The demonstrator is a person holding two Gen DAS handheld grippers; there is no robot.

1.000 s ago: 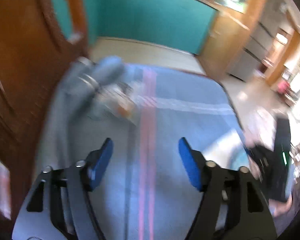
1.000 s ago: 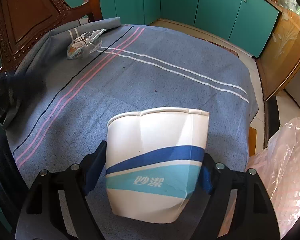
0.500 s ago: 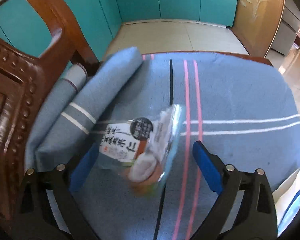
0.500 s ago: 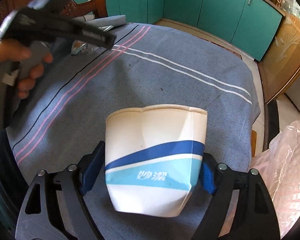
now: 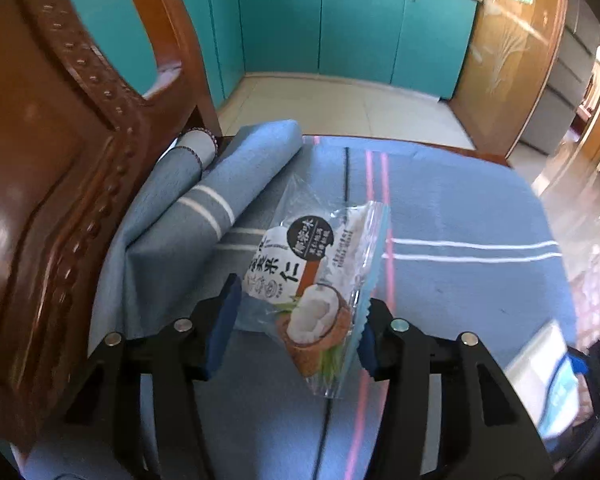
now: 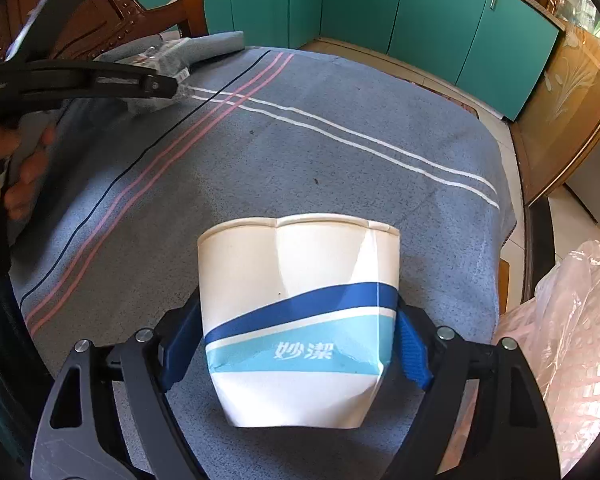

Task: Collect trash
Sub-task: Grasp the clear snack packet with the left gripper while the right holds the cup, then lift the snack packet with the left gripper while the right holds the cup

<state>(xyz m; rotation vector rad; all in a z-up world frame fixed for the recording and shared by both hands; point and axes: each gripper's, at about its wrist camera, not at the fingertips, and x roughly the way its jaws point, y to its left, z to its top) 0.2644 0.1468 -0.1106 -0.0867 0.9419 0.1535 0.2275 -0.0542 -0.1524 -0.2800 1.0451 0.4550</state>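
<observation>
The left gripper [image 5: 296, 332] is seen with jaws just closed in; its blue pads meet both sides of a coconut snack wrapper [image 5: 320, 280], at the far left of the blue striped tablecloth [image 6: 300, 152]. A crumpled paper cup [image 6: 300, 320] is clamped in the right gripper [image 6: 300, 344], near centre.

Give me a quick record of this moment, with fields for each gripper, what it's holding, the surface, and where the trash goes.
left gripper: jaws have just been closing, now pinching the snack wrapper
right gripper: clamped on the crushed paper cup
surface: blue striped tablecloth, bunched against the wooden chair
likely trash spot: plastic-lined basket at the table's right edge
loose trash left on cloth: none visible
</observation>
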